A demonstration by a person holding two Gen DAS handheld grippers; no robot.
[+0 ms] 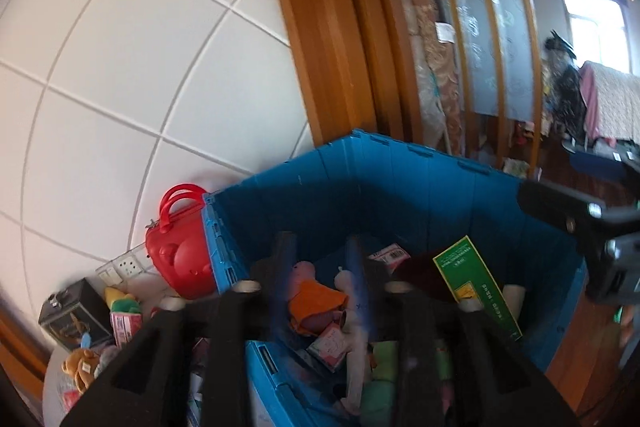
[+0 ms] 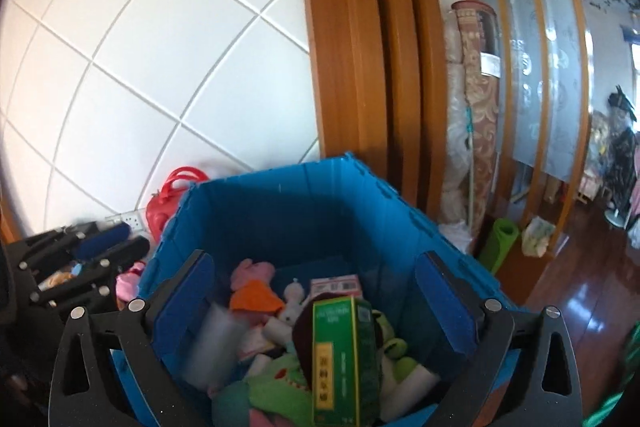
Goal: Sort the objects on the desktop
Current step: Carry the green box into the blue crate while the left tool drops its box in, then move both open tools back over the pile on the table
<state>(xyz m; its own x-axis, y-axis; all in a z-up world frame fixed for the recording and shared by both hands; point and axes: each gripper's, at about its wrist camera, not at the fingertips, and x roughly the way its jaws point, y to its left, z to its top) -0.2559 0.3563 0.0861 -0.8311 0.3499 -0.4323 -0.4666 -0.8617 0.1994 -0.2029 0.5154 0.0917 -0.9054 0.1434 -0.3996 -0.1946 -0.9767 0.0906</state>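
Above the blue crate [image 2: 304, 211] both tongs hang, tilted down into it; the right gripper [image 2: 316, 307] is spread wide with nothing pressed between its pads, a pale blurred thing [image 2: 212, 339] showing just inside its left pad, perhaps dropping; the left gripper [image 1: 320, 275] is partly spread and empty over the crate's left wall; sorted already, a green box [image 2: 340, 359] stands tilted among soft toys inside; unsorted things, a red case [image 1: 180, 259] and a small bear [image 1: 80, 367], lie on the desk left of the crate, nearer the left hand, which looks the likelier to fetch next.
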